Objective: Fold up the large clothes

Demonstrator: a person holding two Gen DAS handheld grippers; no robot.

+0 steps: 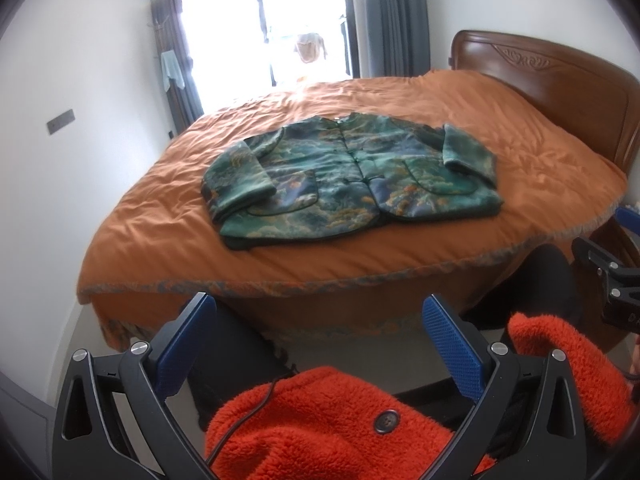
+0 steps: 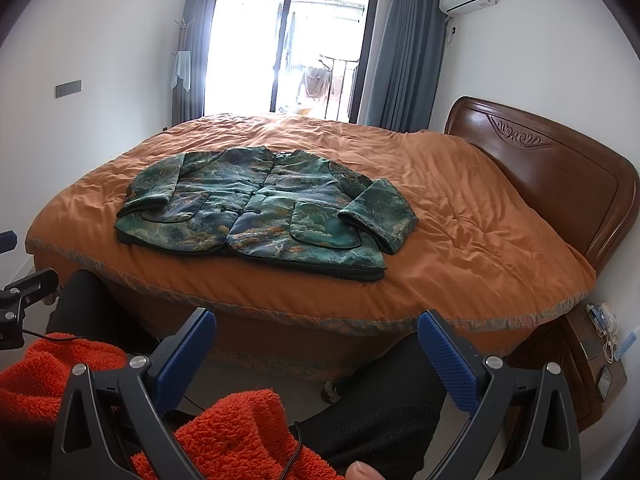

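A green patterned jacket [image 1: 352, 176] [image 2: 264, 212] lies flat and buttoned on the orange bedspread [image 1: 520, 152] [image 2: 460, 200], collar toward the window, both sleeves folded in over the front. My left gripper [image 1: 316, 312] is open, held well short of the bed's near edge with nothing between its blue pads. My right gripper [image 2: 316, 328] is also open and empty, likewise back from the bed. The right gripper's body shows at the right edge of the left wrist view [image 1: 612, 280].
A person in an orange fleece coat [image 1: 340, 420] [image 2: 232, 432] and dark trousers [image 2: 380, 400] stands at the bed's near edge. A wooden headboard [image 2: 560, 168] is on the right, a nightstand [image 2: 592, 352] beside it, a white wall left, a balcony door [image 2: 292, 48] behind.
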